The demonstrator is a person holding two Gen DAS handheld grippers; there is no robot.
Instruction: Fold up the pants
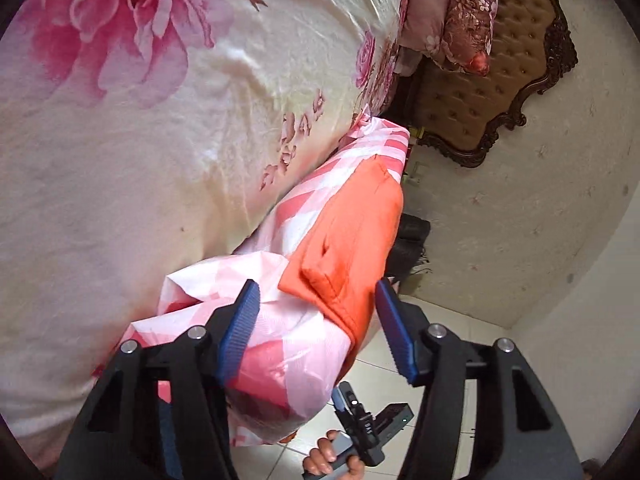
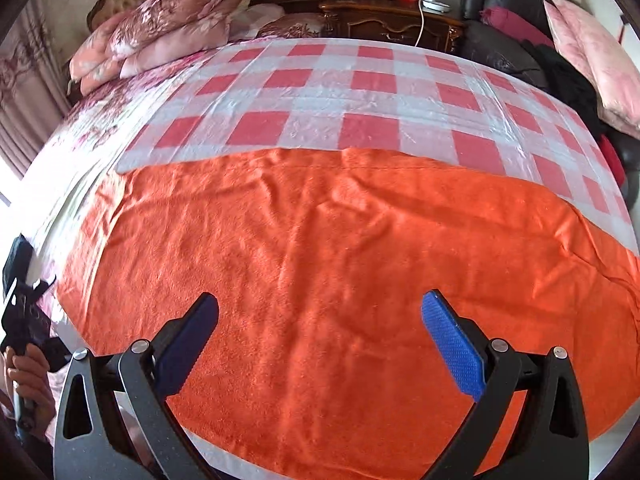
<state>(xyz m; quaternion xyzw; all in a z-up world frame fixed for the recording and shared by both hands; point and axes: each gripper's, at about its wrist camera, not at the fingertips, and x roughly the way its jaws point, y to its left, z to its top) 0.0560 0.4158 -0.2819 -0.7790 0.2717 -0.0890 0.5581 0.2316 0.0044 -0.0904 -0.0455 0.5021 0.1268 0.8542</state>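
Note:
The orange pants (image 2: 320, 248) lie spread flat across the near part of the bed on a pink-and-white checked plastic sheet (image 2: 320, 92). My right gripper (image 2: 320, 320) is open, hovering just above the pants near their front edge. In the left wrist view the pants (image 1: 352, 232) hang over the bed's edge with a hemmed end showing. My left gripper (image 1: 316, 308) is open beside that end, holding nothing. The right gripper in a hand (image 1: 360, 424) shows below. The left gripper (image 2: 24, 312) shows at the left edge of the right wrist view.
The floral bedsheet (image 1: 140, 140) covers the rest of the bed. Pillows (image 2: 160, 28) are piled by the tufted headboard (image 1: 500, 80). A wooden nightstand (image 2: 392, 20) with small items and a dark sofa with pink cushions (image 2: 588, 64) stand behind. Tiled floor (image 1: 460, 340) lies beside the bed.

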